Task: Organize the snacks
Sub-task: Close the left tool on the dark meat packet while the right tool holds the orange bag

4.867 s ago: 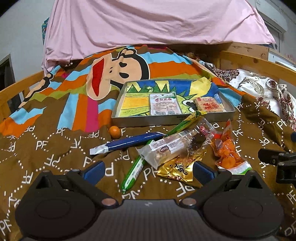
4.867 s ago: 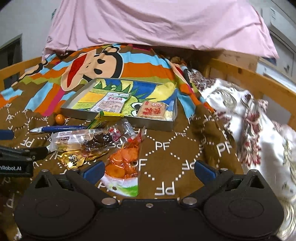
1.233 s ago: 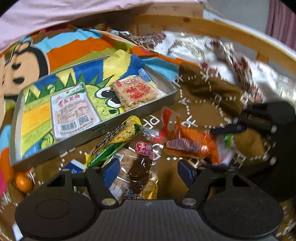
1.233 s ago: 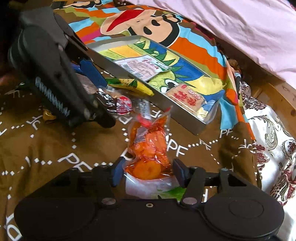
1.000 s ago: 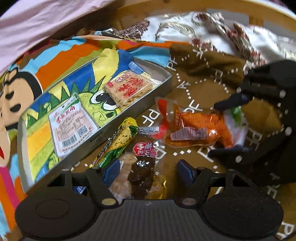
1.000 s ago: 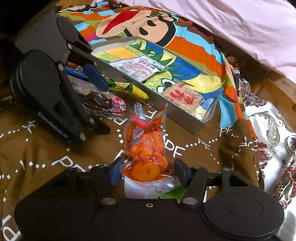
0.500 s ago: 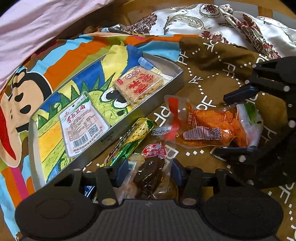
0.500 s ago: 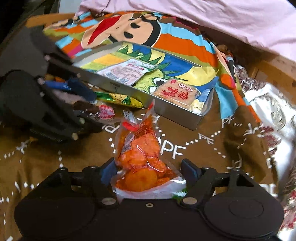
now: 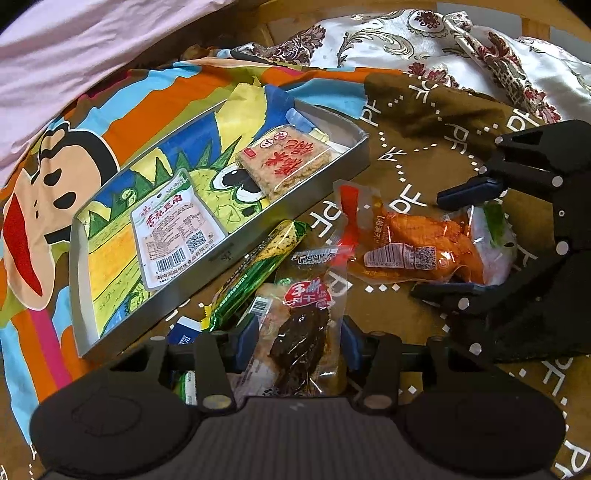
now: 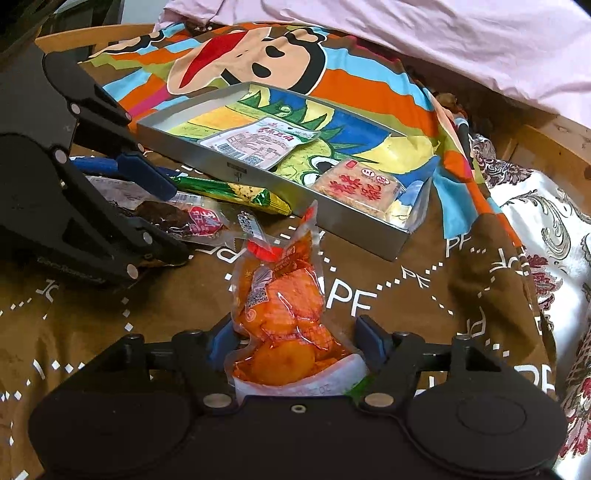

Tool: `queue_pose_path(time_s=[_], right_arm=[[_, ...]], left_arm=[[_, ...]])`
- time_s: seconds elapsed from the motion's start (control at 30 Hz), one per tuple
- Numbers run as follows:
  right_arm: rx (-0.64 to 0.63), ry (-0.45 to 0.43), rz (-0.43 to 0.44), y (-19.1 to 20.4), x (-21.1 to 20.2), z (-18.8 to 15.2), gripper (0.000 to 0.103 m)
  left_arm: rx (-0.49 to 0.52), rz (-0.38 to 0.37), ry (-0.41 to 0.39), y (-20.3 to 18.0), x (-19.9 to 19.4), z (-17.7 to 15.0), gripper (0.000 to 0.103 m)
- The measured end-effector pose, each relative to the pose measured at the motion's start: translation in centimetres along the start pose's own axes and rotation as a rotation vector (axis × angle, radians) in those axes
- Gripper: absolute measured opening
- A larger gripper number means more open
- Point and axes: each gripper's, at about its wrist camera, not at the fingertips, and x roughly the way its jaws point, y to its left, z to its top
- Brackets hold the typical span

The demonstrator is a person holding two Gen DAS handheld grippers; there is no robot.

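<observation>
A clear packet of dark dried snack with a red label [image 9: 301, 332] lies on the brown blanket, and my left gripper [image 9: 298, 339] is shut on its sides. From the right wrist view, the left gripper [image 10: 173, 221] holds the same packet [image 10: 184, 221]. An orange snack packet [image 10: 284, 317] sits between the closing jaws of my right gripper [image 10: 295, 341], whose pads stand at its edges without squeezing it. In the left wrist view, the right gripper [image 9: 428, 245] straddles the orange packet [image 9: 413, 243]. Beyond them, a metal tray [image 9: 221, 254] holds a white packet [image 9: 177, 229] and a rice cracker [image 9: 284, 158].
A green and yellow stick packet [image 9: 258, 266] lies against the tray's front wall [image 10: 258, 177], beside the dark packet. A floral cloth [image 10: 546, 206] and a wooden rail [image 10: 554, 144] lie to the right. Pink bedding [image 10: 406, 29] rises behind the tray.
The left jaws have narrowed onto the dark packet. The right jaws widened around the orange packet and are now narrower again. Both hands have hardly shifted.
</observation>
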Motion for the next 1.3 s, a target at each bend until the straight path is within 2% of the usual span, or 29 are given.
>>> queue_pose_path(time_s=[0.2,0.4,0.63,0.9,1.13,1.3], right_arm=[[0.005,0.001,0.001,-0.1,0.2,0.0,0.071],[0.008,0.001,0.001,-0.1,0.3,0.0,0.072],[0.008,0.000,-0.006,0.0,0.3,0.0,0.071],[0.041,0.004,-0.013,-0.1,0.3,0.2,0.071],[0.045,0.004,-0.014,0.0,0.3,0.2,0.071],[0.059,0.013,-0.013,-0.1,0.3,0.2,0.071]], left_arm=[[-0.003,0.021,0.001,-0.1,0.5,0.3,0.055],[-0.027,0.009,-0.002,0.3,0.9,0.5,0.056],[-0.035,0.009,-0.006,0.3,0.7,0.4,0.052],[-0.122,-0.027,-0.005,1.4,0.6,0.6,0.051],[-0.145,-0.029,-0.002,1.4,0.5,0.6,0.051],[-0.198,-0.045,-0.004,1.5,0.0,0.5,0.047]])
